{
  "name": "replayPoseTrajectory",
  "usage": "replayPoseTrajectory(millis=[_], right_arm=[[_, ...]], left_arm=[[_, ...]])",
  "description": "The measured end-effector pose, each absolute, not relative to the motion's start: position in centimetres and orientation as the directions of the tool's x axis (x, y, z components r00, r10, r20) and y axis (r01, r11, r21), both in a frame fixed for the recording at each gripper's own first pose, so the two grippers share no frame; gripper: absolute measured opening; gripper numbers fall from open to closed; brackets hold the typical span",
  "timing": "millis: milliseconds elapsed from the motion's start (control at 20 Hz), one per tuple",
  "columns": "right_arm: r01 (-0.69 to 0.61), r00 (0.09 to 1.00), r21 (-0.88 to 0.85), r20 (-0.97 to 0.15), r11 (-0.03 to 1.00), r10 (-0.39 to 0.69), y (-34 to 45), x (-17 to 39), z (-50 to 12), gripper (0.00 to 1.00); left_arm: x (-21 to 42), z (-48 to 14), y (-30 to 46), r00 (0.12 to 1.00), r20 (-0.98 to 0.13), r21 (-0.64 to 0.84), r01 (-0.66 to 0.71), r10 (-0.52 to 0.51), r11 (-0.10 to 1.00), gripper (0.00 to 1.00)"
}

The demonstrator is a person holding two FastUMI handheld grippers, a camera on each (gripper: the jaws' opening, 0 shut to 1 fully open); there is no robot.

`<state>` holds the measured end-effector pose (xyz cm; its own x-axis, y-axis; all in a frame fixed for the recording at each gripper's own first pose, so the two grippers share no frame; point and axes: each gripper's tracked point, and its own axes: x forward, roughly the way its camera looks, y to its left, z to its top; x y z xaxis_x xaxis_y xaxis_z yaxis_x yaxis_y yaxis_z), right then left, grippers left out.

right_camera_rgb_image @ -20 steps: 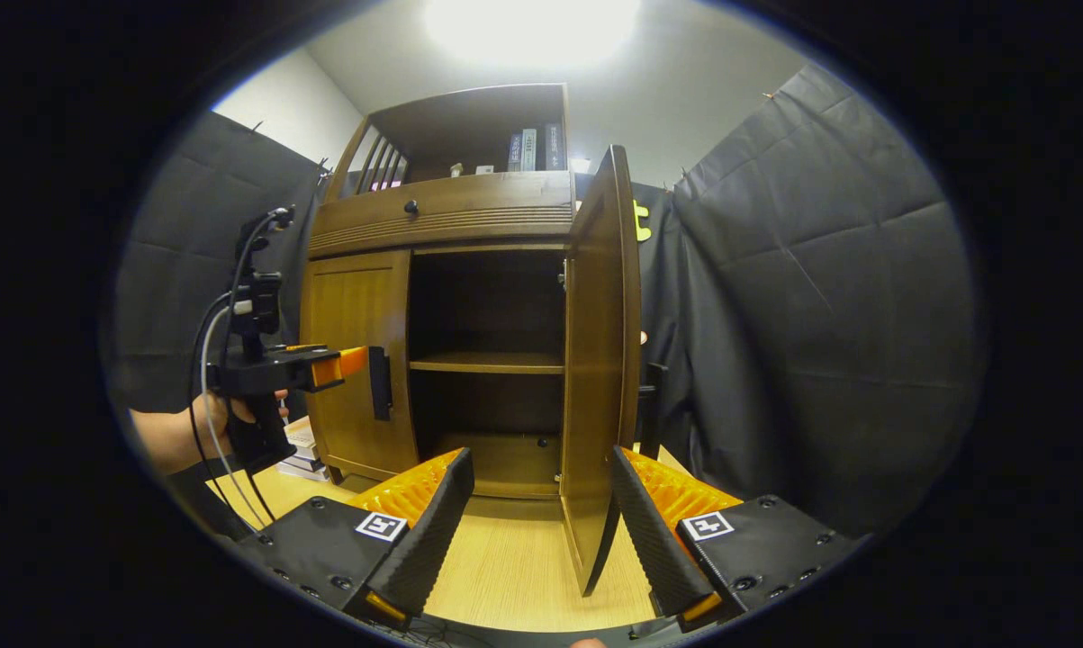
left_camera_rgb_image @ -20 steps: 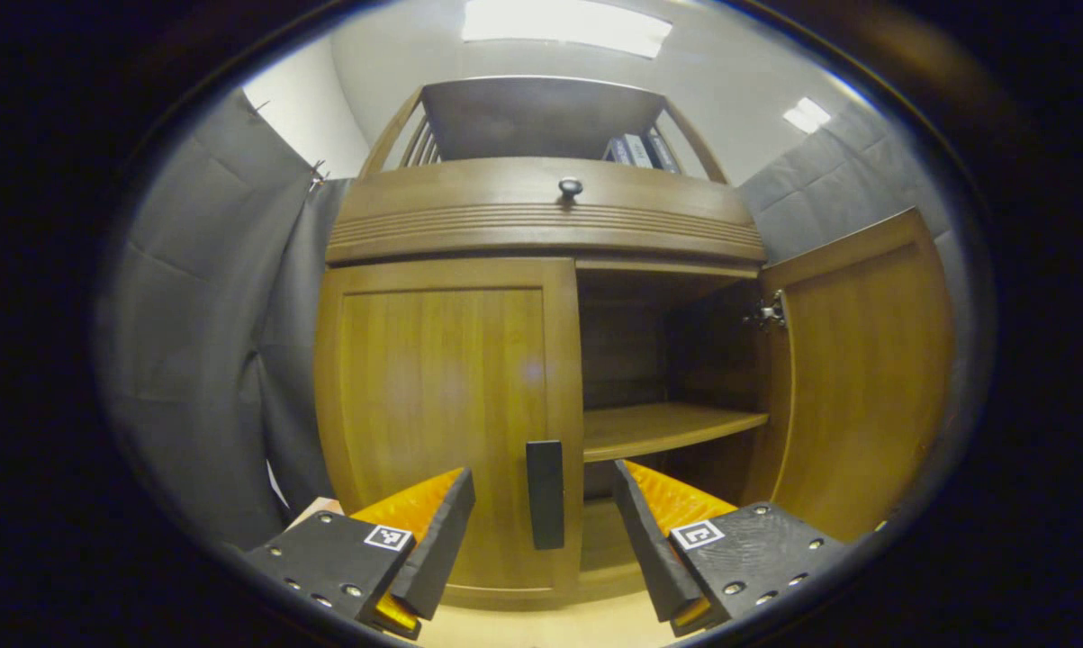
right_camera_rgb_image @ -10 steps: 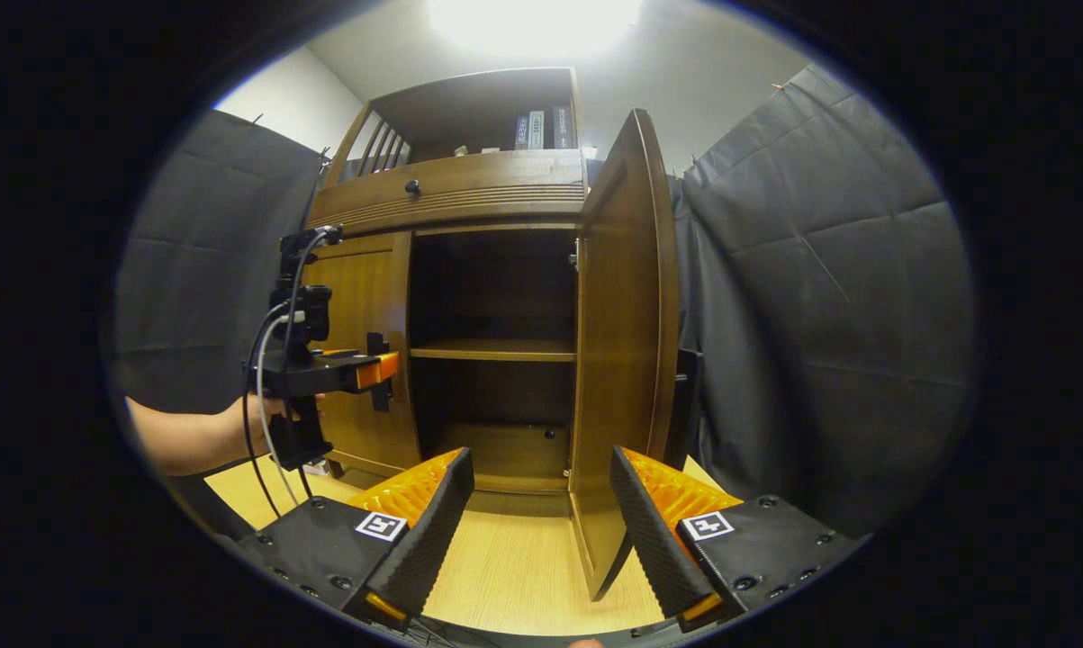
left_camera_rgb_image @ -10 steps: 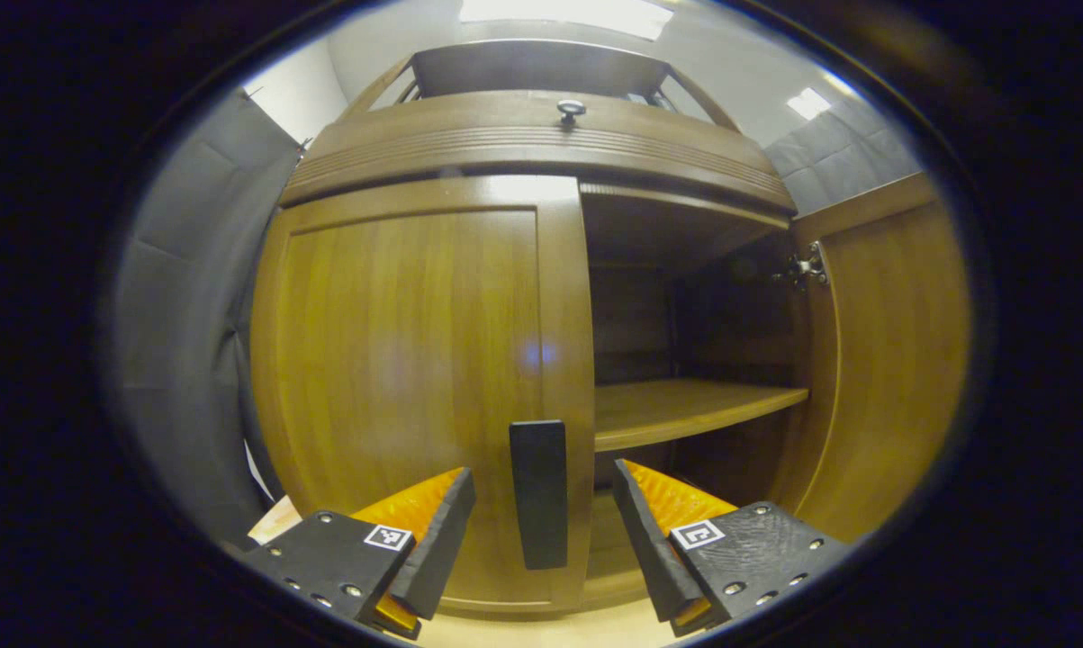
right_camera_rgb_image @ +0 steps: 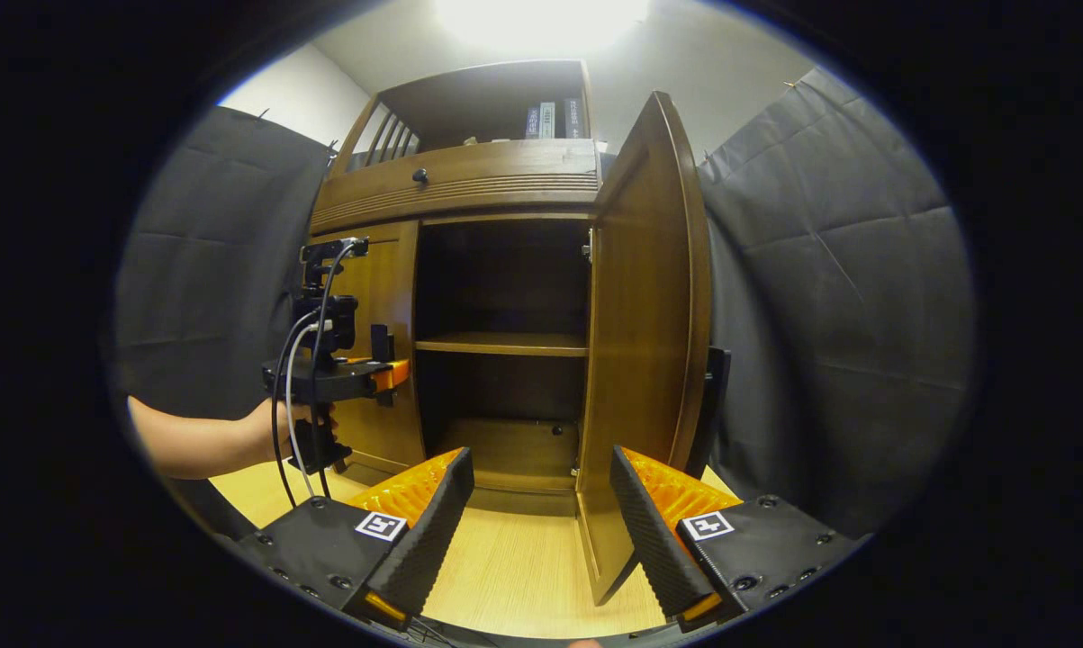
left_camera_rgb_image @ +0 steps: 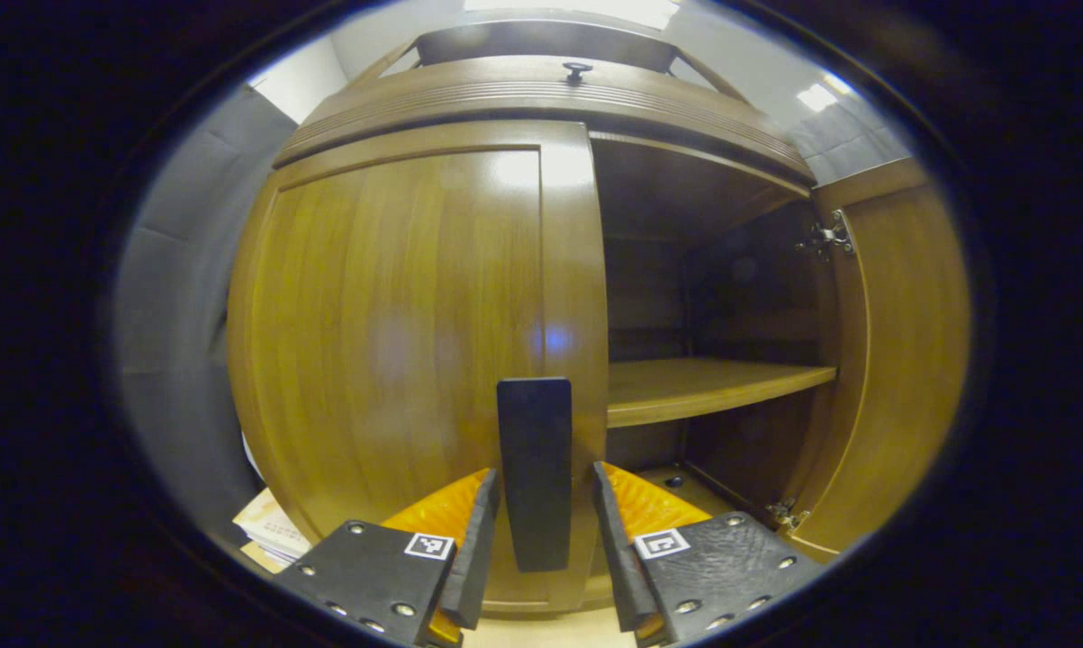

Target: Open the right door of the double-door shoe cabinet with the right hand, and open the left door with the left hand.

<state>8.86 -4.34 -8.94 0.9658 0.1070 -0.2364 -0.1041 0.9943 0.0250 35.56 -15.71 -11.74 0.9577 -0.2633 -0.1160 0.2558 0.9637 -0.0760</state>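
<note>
The wooden shoe cabinet's left door (left_camera_rgb_image: 397,315) is closed, and its dark vertical handle (left_camera_rgb_image: 534,450) stands between the fingers of my left gripper (left_camera_rgb_image: 546,472). The jaws have narrowed around the handle; a thin gap still shows at the right finger, so the gripper reads as open. In the right gripper view the left gripper (right_camera_rgb_image: 392,369) sits at that handle (right_camera_rgb_image: 381,342), held by a hand (right_camera_rgb_image: 271,427). The right door (right_camera_rgb_image: 640,360) stands swung wide open. My right gripper (right_camera_rgb_image: 541,504) is open and empty, low in front of the cabinet, apart from the door.
Inside the cabinet a wooden shelf (left_camera_rgb_image: 703,387) crosses the dark interior. A drawer with a round knob (right_camera_rgb_image: 420,175) runs above the doors, with books (right_camera_rgb_image: 550,119) on the top shelf. A stack of books (left_camera_rgb_image: 266,535) lies left of the cabinet. Pale wood floor (right_camera_rgb_image: 523,567) lies in front.
My left gripper has moved in to the left door's handle and its jaws have narrowed around it. The right door has swung further open; my right gripper stays open.
</note>
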Motion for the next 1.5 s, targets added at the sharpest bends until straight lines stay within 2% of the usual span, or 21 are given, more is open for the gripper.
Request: replayPoseTrajectory(millis=[50,100,200,250,300,350,600,650,850,900,950,1250,1300,1500], right_arm=[[-0.108,0.965,0.027,-0.236,0.994,0.111,-4.3,8.9,-9.0,0.95],[-0.11,0.965,0.029,-0.236,0.993,0.114,-4.1,9.0,-9.1,0.95],[-0.115,0.965,0.028,-0.236,0.993,0.118,-3.9,9.1,-9.2,0.95],[-0.115,0.964,0.025,-0.237,0.993,0.118,-4.0,9.2,-9.2,0.93],[-0.116,0.965,0.025,-0.232,0.993,0.119,-3.9,9.3,-9.0,0.93],[-0.117,0.967,0.03,-0.224,0.993,0.12,-3.9,9.3,-8.8,0.93],[-0.139,0.966,0.042,-0.213,0.989,0.145,-3.3,9.2,-8.1,0.93],[-0.142,0.967,0.047,-0.207,0.989,0.149,-3.2,9.2,-7.8,0.95],[-0.168,0.965,0.059,-0.193,0.984,0.176,-2.0,8.9,-7.3,0.93],[-0.176,0.964,0.058,-0.194,0.983,0.184,-1.8,8.7,-7.3,0.98],[-0.184,0.962,0.06,-0.193,0.981,0.192,-1.5,8.4,-7.3,0.93],[-0.211,0.959,0.067,-0.181,0.975,0.22,0.1,7.2,-6.8,0.93],[-0.214,0.959,0.066,-0.178,0.975,0.223,0.2,6.9,-6.6,0.95],[-0.221,0.957,0.066,-0.178,0.973,0.23,0.9,5.9,-6.5,0.93]], left_arm=[[34.8,-11.4,-15.4,0.959,-0.12,-0.067,0.25,-0.256,0.966,0.29],[34.8,-11.6,-15.2,0.96,-0.121,-0.057,0.249,-0.254,0.967,0.25],[34.7,-11.7,-15.2,0.955,-0.137,-0.072,0.256,-0.264,0.964,0.29],[34.6,-11.7,-15.3,0.953,-0.146,-0.081,0.258,-0.267,0.963,0.21],[34.3,-11.7,-15.2,0.952,-0.149,-0.091,0.255,-0.267,0.963,0.21],[34.2,-11.7,-15.1,0.952,-0.149,-0.096,0.254,-0.267,0.962,0.16],[32.1,-11.3,-14.2,0.954,-0.147,-0.11,0.246,-0.261,0.963,0.14],[31.6,-11.2,-13.9,0.954,-0.149,-0.109,0.246,-0.26,0.963,0.14],[29.6,-10.9,-12.7,0.954,-0.15,-0.111,0.244,-0.259,0.963,0.16],[29.2,-10.7,-12.6,0.954,-0.152,-0.11,0.244,-0.259,0.963,0.14],[28.9,-10.6,-12.3,0.954,-0.152,-0.109,0.243,-0.258,0.964,0.14],[25.4,-10.6,-9.7,0.957,-0.152,-0.109,0.232,-0.247,0.967,0.15],[25.0,-10.5,-9.4,0.957,-0.154,-0.108,0.229,-0.244,0.967,0.15],[23.7,-10.4,-8.1,0.957,-0.159,-0.111,0.227,-0.242,0.968,0.14]])
